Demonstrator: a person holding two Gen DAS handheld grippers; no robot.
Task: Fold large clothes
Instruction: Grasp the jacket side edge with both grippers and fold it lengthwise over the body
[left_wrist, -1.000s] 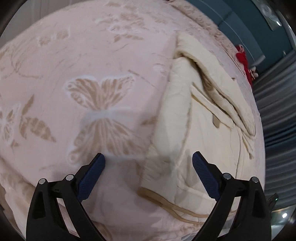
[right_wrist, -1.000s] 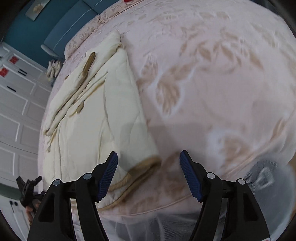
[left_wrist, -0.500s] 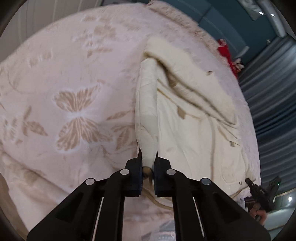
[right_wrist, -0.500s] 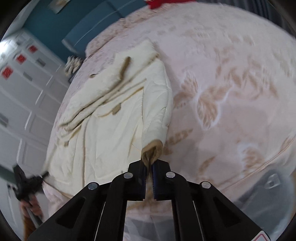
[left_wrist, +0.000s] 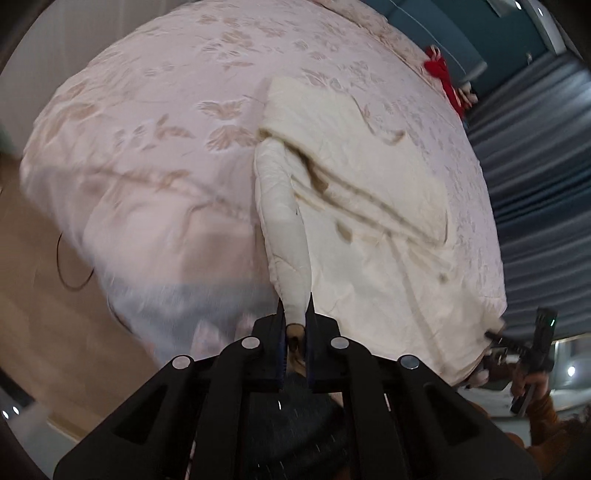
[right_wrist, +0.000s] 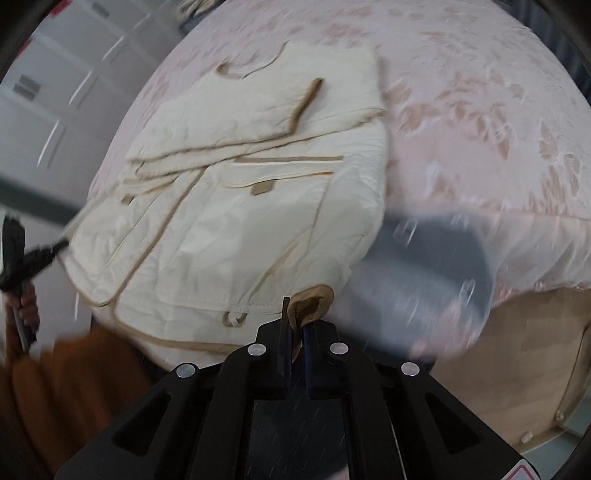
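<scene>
Cream jacket (right_wrist: 236, 221), 1 pc, on pink bedspread (left_wrist: 155, 122); 2 hand-held grippers, L (left_wrist: 295, 325) & R (right_wrist: 295, 328), each clamping its hem.

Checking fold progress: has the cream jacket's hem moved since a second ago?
Yes. The cream jacket hem, clamped by the right tongs, has lifted off the bedspread toward the camera.

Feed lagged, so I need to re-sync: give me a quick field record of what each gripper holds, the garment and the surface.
garment: cream jacket with tan trim, partly folded, near edge raised
surface: pink bedspread with butterfly pattern
left gripper: shut on the jacket's rolled near-edge corner
right gripper: shut on a tan-trimmed corner of the hem
other: red item at the far edge of the bed
image quality: motion blur in both wrist views
</scene>
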